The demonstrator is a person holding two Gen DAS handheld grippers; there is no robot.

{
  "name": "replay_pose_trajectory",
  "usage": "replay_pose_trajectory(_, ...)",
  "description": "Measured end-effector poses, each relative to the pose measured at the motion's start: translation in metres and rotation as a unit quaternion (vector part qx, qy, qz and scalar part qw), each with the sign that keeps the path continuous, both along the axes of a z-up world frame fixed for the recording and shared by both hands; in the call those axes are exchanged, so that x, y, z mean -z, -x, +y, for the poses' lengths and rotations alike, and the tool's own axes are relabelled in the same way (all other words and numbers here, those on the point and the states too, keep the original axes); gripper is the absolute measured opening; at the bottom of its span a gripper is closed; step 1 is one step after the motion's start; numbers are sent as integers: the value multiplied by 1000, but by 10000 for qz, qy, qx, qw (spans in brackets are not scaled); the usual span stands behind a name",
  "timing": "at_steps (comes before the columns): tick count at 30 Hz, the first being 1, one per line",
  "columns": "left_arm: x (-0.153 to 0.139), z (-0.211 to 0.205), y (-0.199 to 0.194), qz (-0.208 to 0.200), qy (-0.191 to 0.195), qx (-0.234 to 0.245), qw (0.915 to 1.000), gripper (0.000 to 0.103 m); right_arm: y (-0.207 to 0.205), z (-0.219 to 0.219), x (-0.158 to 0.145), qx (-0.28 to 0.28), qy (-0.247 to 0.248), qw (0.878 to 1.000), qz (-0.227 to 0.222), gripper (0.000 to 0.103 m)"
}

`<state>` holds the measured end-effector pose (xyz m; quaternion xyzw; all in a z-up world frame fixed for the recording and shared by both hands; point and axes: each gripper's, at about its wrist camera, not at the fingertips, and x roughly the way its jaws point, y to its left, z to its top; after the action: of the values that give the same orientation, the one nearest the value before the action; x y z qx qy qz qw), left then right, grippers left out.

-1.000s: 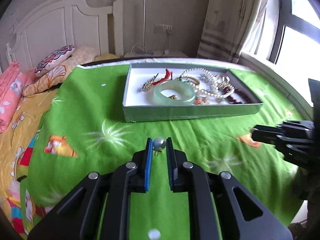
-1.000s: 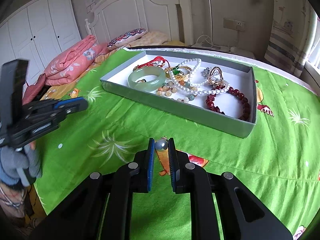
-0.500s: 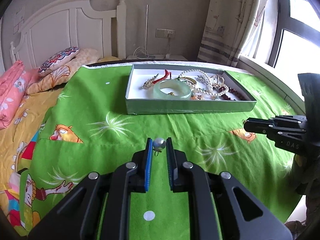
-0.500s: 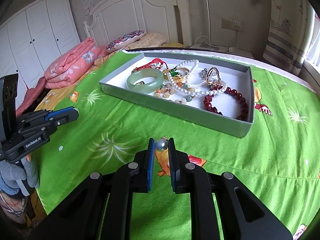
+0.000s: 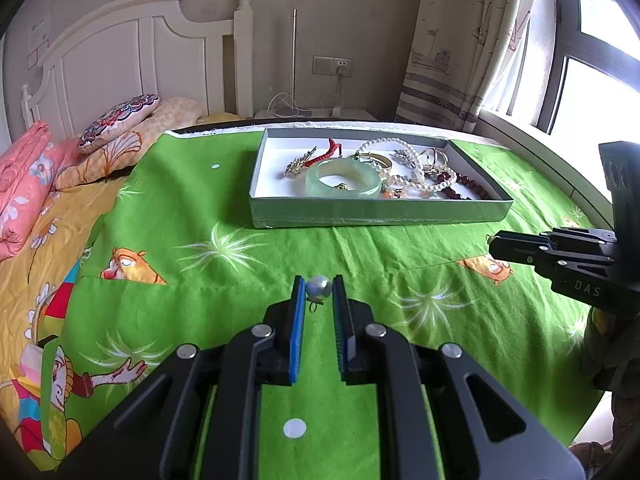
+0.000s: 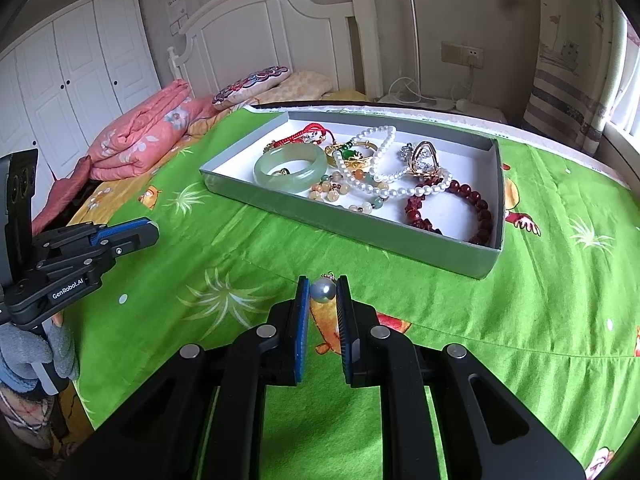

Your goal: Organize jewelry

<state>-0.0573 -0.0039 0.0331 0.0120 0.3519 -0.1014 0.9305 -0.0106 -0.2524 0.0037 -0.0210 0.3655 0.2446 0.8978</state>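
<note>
I have a gripper in each hand, and each one is clamped on a small grey pearl. My left gripper (image 5: 319, 290) pinches a pearl earring (image 5: 319, 287) right at its fingertips, the blue pads pressed to either side of the bead and a tiny metal loop hanging just below it. My right gripper (image 6: 323, 292) grips a second pearl (image 6: 323, 291) the same way, with a bit of gold fitting poking up from the top of the bead. Both tools are held above the green cartoon-print bedspread (image 5: 224, 264), pointing down at a slant toward the grey jewelry box (image 6: 360, 226), which sits open on the cloth farther ahead — well apart from either pearl. Inside the box, on its white floor, lies a pale green jade bangle (image 6: 291, 168) with a small gold piece in its ring; just beside it are a red cord bracelet (image 6: 308, 133), a white pearl strand (image 6: 380, 168) looping across the middle, a string of mixed amber-coloured beads (image 6: 340, 190), a gold-framed pendant (image 6: 425, 158) and a dark red bead bracelet (image 6: 466, 212) at the right end. From the right camera I can see my left tool off to the side, a grey glove (image 6: 36, 354) wrapped round its handle. Beyond the bedspread are a folded pink quilt (image 6: 140, 136), a patterned pillow (image 6: 252, 82) and the white headboard (image 6: 280, 28).
</note>
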Motion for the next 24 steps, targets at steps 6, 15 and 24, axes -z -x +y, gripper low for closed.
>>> replay_pose_trajectory(6,-7,-5,-1,-61,-58,60,9999,13,1,-1,-4,-40,-87,9999,-77,14)
replay_pose_trajectory(15,-31,-34,-27,-168,-24,429,9989,13,-14,-17,-24,207,-243,9987,-385,14)
replay_pose_trajectory(24,-34,-85,-93,-6,257,646,9976,13,-61,-31,-22,638,-197,9973,-293,14)
